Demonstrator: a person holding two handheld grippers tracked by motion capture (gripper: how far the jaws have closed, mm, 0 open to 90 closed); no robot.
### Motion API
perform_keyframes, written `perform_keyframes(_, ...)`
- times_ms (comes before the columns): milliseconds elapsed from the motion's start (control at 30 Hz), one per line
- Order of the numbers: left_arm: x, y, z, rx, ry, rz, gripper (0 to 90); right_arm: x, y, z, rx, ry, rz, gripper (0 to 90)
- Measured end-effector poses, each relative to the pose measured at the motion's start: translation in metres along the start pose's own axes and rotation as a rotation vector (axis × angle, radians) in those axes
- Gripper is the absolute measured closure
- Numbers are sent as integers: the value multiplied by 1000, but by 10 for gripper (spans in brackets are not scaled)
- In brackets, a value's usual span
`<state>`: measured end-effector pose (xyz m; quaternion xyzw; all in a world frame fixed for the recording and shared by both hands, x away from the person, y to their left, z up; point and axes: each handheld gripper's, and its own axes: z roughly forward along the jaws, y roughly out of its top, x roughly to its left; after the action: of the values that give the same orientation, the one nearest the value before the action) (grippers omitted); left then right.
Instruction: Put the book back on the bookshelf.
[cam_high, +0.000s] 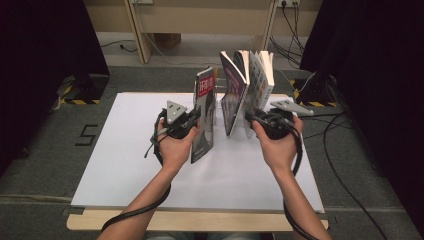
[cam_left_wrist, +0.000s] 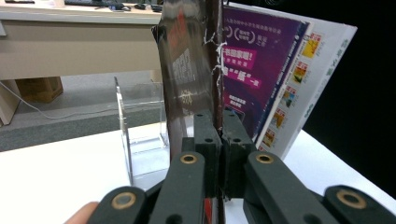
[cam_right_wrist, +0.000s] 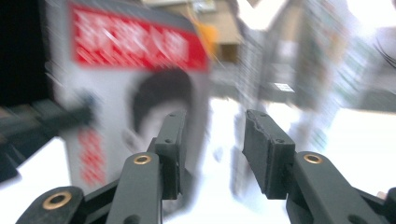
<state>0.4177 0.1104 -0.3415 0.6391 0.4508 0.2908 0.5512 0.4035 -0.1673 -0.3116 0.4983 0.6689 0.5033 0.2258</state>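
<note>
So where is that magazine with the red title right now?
In the high view the magazine stands upright left of centre on the white table, clamped in the left gripper, just left of the other upright books.

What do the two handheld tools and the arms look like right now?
Both the left tool and the right tool are black, with brass-coloured pivot pins, grey three-cornered top plates and trailing black cables. The forearms are bare, with no sleeves in view.

The right gripper view is motion-blurred: the red-titled magazine (cam_right_wrist: 135, 84) cover text is unreadable.
</note>
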Motion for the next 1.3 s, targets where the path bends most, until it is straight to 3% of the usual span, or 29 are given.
perform_keyframes(300,7,11,3,-7,9,32,869,-54,-81,-34,73,-80,113,601)
perform_keyframes(567,13,29,8,-24,26,46,869,-77,-141,-40,125,-116,190,601)
perform_keyframes(733,18,41,18,-39,46,44,870,-82,-154,-40,112,-132,199,599)
perform_keyframes(833,22,49,25,-52,58,31,870,-85,-156,-40,113,-131,211,598)
perform_keyframes(1100,26,67,52,-83,92,49,870,-87,-158,-40,112,-137,213,597)
perform_keyframes(1300,31,68,75,-108,122,33,869,-90,-160,-40,113,-139,218,593)
